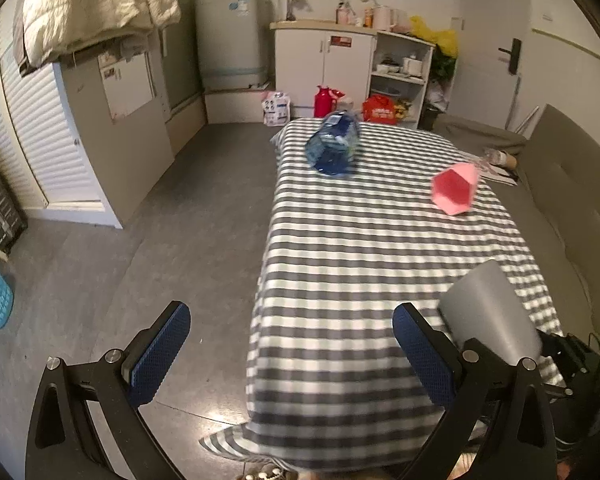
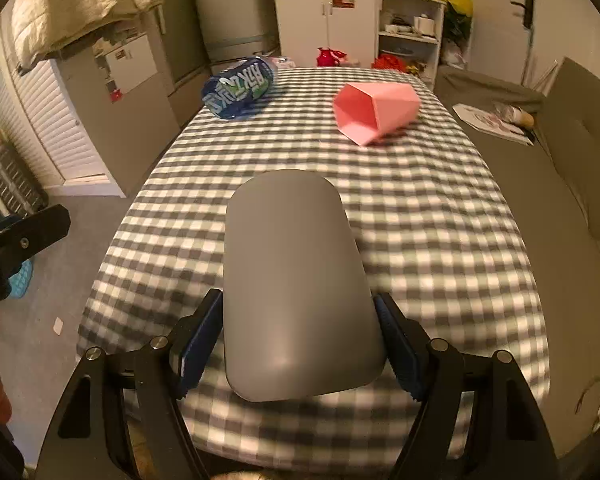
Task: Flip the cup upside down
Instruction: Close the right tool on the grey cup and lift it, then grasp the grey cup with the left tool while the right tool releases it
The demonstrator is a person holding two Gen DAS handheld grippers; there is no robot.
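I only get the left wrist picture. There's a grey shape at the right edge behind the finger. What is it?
Observer: A grey cup, clamped between the right gripper fingers above the checked tablecloth.
Operator: Which end points away from that gripper?
Observer: A closed, rounded end; no opening shows in the right wrist view.
Operator: And the blue blur at the far end of the table?
Observer: A blue bottle lying on its side, its label showing large white characters.
Operator: Is my own gripper holding anything?
Observer: No, the left gripper is open and holds nothing.
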